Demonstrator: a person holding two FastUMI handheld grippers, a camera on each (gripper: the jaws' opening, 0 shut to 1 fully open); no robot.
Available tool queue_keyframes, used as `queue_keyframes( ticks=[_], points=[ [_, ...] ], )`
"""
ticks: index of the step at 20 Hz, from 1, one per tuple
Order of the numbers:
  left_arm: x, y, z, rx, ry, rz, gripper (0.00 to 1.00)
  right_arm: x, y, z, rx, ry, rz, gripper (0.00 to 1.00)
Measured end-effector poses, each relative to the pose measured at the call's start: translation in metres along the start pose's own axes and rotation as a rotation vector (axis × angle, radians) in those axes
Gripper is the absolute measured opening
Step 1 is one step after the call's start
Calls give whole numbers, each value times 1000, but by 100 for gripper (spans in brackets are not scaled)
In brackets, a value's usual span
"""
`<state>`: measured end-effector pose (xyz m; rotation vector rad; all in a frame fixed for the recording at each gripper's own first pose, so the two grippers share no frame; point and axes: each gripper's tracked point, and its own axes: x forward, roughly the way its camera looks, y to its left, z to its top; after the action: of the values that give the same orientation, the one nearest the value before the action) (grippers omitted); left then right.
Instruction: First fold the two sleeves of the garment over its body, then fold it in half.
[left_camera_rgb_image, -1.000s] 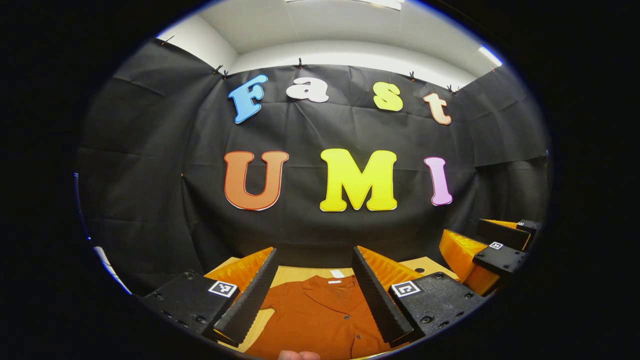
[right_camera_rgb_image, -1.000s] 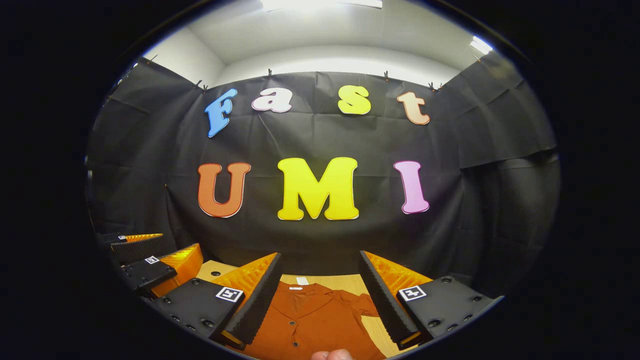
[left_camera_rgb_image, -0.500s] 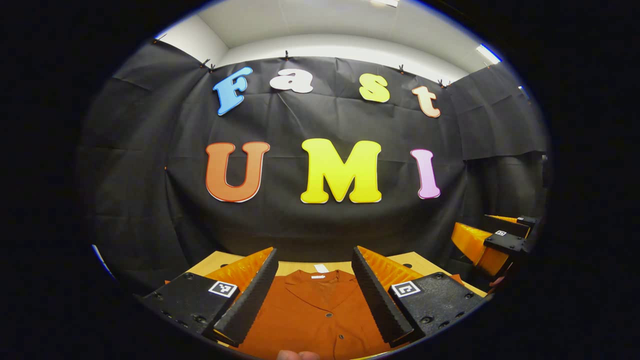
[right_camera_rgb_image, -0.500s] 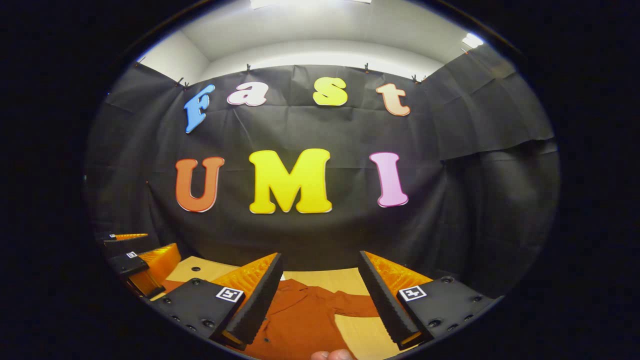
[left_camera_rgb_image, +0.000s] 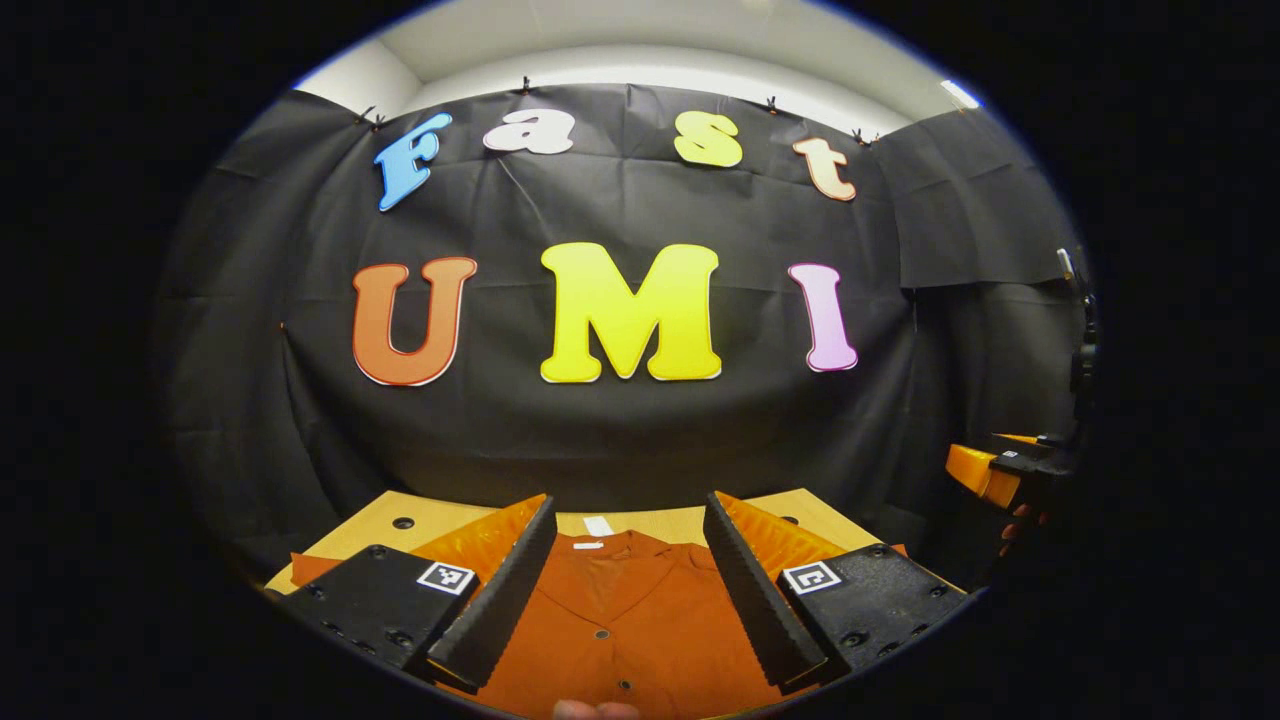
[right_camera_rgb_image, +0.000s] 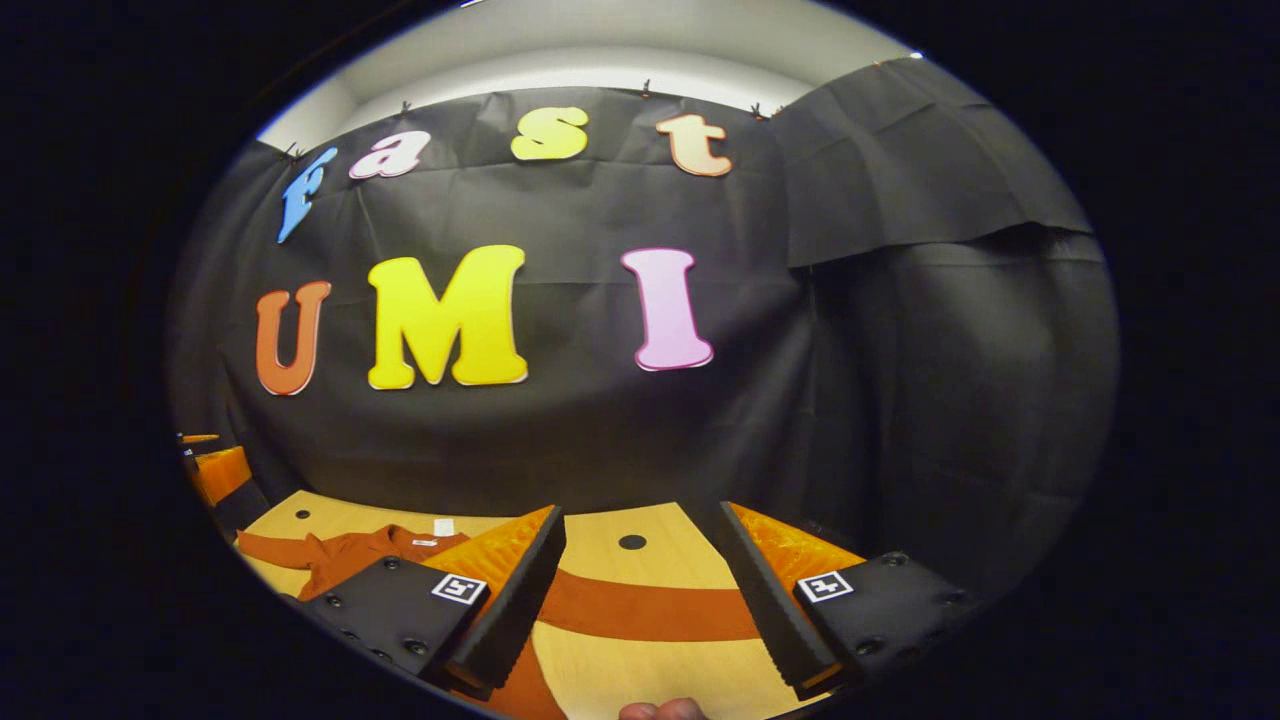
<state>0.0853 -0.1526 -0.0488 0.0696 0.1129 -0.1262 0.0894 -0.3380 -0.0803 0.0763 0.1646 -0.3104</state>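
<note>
ok so in the last second the right gripper (right_camera_rgb_image: 640, 600) has swung out to its own side. A moment ago it was looking down at the collar and buttons of the rust-orange shirt (left_camera_rgb_image: 620, 620), now it's hanging over the right sleeve (right_camera_rgb_image: 650, 612), which lies stretched out flat across the wooden table (right_camera_rgb_image: 620, 560). The left gripper (left_camera_rgb_image: 620, 590) has dipped a bit and sits over the shirt's chest, collar straight ahead between its fingers. Both have their jaws spread wide, nothing pinched in either one. Shirt's lying face up on the table, both sleeves out to the sides, so no fold is done yet. My guess is the right sleeve gets grabbed first, looks like they're lining up for it
</note>
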Motion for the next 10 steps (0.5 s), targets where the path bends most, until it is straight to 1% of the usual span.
queue_keyframes(
  ticks=[3, 6, 10],
  points=[
    [16, -22, -6, 28, 23, -15, 96, 36, -41, -26, 24, 67, -36, 96],
    [27, -40, -9, 60, 41, -28, 96, 61, -66, -57, 64, 135, -40, 97],
    [40, -56, -19, 77, 87, -32, 96, 98, -101, -106, 151, 226, -54, 98]
  ],
)
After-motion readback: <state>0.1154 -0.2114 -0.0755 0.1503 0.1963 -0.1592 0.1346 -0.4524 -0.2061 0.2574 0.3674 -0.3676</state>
